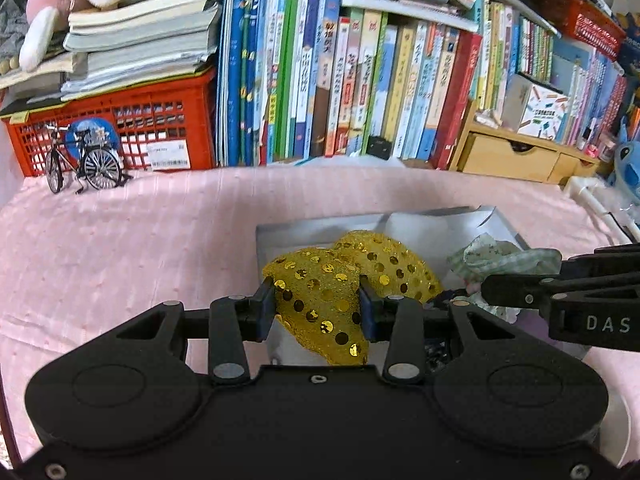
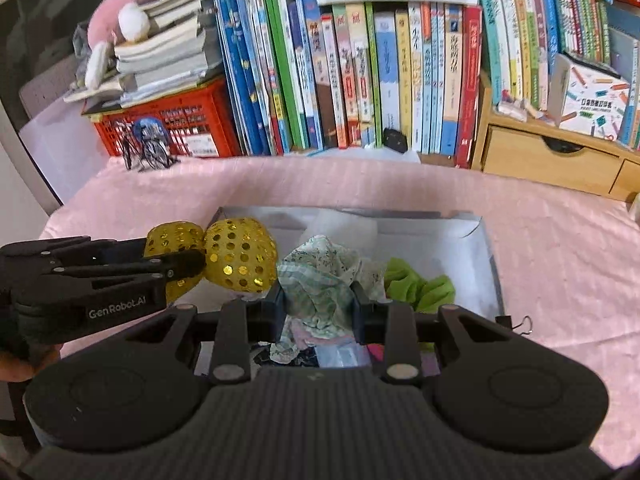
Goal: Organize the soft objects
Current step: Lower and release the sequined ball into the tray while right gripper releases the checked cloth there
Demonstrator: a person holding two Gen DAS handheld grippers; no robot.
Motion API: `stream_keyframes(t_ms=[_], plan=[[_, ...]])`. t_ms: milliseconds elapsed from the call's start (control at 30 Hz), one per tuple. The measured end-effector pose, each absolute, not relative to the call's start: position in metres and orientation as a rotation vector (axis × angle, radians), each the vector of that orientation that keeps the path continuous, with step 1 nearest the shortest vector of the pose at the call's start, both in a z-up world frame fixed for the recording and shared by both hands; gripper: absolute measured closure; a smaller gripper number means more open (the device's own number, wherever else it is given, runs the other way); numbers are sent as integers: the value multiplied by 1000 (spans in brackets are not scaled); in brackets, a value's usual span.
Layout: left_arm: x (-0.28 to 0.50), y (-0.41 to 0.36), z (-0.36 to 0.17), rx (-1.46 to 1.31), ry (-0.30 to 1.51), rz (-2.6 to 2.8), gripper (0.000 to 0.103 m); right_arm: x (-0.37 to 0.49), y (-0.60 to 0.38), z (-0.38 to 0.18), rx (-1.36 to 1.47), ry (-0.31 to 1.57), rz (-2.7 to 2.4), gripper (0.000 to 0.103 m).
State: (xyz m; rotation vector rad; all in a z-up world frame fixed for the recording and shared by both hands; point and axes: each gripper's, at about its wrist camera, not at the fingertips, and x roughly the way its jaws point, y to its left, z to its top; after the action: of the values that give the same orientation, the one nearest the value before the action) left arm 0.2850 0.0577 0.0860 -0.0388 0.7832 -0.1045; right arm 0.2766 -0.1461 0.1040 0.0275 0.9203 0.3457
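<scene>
My left gripper (image 1: 318, 306) is shut on a yellow sequined bow (image 1: 332, 292), held over the left end of a grey box (image 1: 280, 234). The same yellow sequined bow (image 2: 240, 256) shows in the right wrist view, pinched by the left gripper (image 2: 200, 262) that reaches in from the left. My right gripper (image 2: 318, 312) is shut on a crumpled pale green patterned cloth (image 2: 320, 280) above the middle of the grey box (image 2: 486, 248). In the left wrist view that pale green cloth (image 1: 504, 258) sits at the tip of the right gripper's black fingers (image 1: 516, 292). A lime green scrunchie (image 2: 420, 286) lies inside the box to the right.
A pink cloth (image 1: 120, 240) covers the table. A row of upright books (image 1: 340, 80) lines the back, with a red crate (image 1: 120, 132) under stacked books and a small model bicycle (image 1: 84, 164) at the left. A wooden drawer unit (image 2: 548, 160) stands at the back right. A binder clip (image 2: 520, 324) lies by the box.
</scene>
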Motion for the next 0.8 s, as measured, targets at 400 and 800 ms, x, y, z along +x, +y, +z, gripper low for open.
stream_keyframes(t_ms=[400, 800], plan=[[291, 58, 76, -28, 797, -104, 63, 289, -135, 84, -10, 976, 346, 67], [301, 58, 70, -57, 844, -110, 61, 296, -133, 77, -19, 1001, 345, 65]])
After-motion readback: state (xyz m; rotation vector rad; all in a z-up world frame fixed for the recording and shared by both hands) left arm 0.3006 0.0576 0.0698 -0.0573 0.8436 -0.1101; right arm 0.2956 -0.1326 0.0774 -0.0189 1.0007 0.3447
